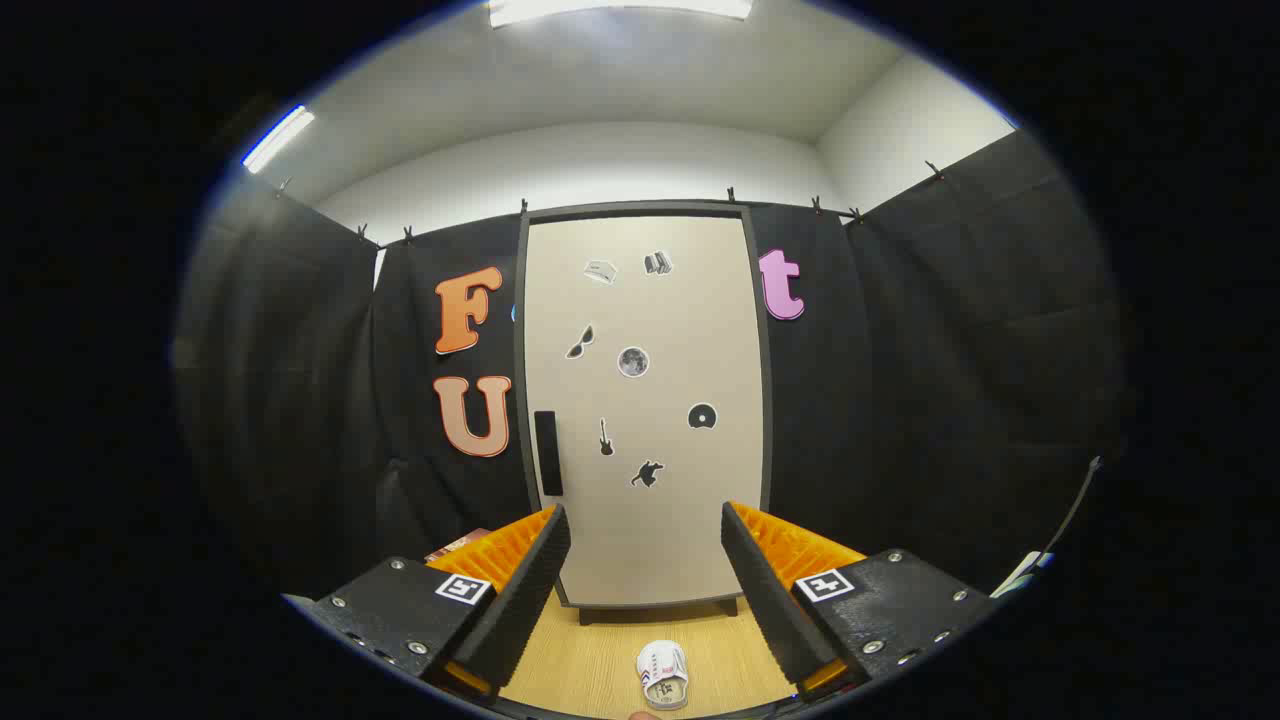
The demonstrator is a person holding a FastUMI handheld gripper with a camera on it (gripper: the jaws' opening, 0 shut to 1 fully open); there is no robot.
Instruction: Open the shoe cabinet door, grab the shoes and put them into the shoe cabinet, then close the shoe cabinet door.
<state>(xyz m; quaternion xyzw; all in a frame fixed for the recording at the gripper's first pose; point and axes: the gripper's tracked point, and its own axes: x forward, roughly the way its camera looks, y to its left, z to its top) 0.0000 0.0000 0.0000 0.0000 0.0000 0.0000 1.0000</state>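
Note:
A tall shoe cabinet stands straight ahead against the black booth wall, its beige door shut inside a dark frame. A black handle sits on the door's left edge, and several small stickers dot the door. A white shoe with red and dark trim lies on the wooden floor in front of the cabinet, low between my two fingers. My gripper is open, well back from the cabinet, with nothing between its fingers.
Black cloth walls close in on both sides of the cabinet. A reddish object peeks out on the floor behind the left finger. A thin dark cable and something white lie beyond the right finger.

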